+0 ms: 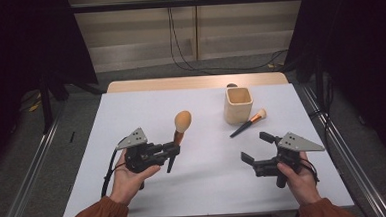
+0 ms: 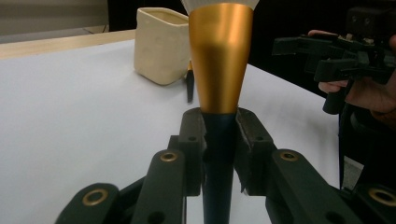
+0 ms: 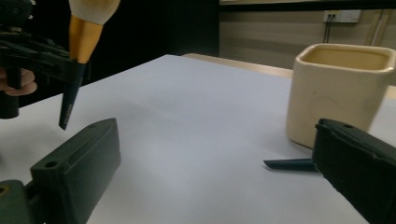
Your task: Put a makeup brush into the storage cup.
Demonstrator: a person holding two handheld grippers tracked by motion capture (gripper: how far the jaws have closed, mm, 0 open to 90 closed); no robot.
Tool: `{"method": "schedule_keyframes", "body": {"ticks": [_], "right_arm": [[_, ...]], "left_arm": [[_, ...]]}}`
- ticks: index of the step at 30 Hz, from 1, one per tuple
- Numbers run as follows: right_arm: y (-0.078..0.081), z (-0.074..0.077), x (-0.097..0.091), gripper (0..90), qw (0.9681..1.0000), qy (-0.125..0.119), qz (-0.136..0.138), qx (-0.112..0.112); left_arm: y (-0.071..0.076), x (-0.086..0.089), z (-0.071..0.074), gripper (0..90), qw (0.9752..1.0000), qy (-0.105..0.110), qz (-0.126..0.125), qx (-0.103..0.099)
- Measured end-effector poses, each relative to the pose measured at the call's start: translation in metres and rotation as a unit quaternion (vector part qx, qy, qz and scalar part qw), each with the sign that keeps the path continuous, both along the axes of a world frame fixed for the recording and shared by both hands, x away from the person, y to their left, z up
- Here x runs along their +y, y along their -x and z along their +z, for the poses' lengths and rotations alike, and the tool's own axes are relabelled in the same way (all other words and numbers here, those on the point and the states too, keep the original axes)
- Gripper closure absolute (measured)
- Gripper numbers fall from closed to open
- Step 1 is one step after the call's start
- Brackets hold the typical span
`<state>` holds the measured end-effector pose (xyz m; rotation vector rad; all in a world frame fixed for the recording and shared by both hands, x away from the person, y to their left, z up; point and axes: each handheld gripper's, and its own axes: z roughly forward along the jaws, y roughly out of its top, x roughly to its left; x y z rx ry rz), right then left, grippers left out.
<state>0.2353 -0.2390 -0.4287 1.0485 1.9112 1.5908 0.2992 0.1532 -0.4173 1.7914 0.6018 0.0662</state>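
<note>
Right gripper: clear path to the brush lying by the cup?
Probably yes. The right gripper is open, the small brush lies flat ahead of it, bare table between; the cup stands just beside.

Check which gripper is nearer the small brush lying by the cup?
Right. The right gripper, open, sits just below the small brush; the left gripper is farther off, shut on the big brush.

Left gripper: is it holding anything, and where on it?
Yes. The left gripper is shut on the large makeup brush, clamping its dark handle just below the gold ferrule.
</note>
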Motion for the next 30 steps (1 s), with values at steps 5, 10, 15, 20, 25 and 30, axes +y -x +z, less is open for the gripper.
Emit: {"method": "schedule_keyframes", "body": {"ticks": [5,10,15,20,25,30], "right_arm": [[-0.006,0.007,0.013,0.5,0.9997,-0.002,0.024,-0.008],[-0.014,0.014,0.026,0.1,0.9989,-0.001,0.042,-0.020],[-0.022,0.024,0.042,0.1,0.9975,-0.008,0.065,-0.027],[-0.031,0.032,0.059,0.0,0.9960,-0.023,0.086,-0.007],[-0.040,0.040,0.069,0.0,0.9954,-0.024,0.092,-0.005],[-0.048,0.044,0.082,0.2,0.9944,-0.022,0.104,-0.003]], "left_arm": [[-0.002,-0.006,0.000,74.5,1.0000,0.006,0.001,-0.006],[-0.007,-0.011,0.002,74.5,0.9999,0.009,0.001,-0.011],[-0.009,-0.019,0.001,74.5,0.9999,0.008,-0.005,-0.013],[-0.012,-0.027,0.005,74.5,0.9995,0.022,-0.008,-0.019],[-0.014,-0.034,0.008,74.5,0.9990,0.032,-0.009,-0.030],[-0.016,-0.037,0.003,74.4,0.9989,0.028,-0.016,-0.033]]}}
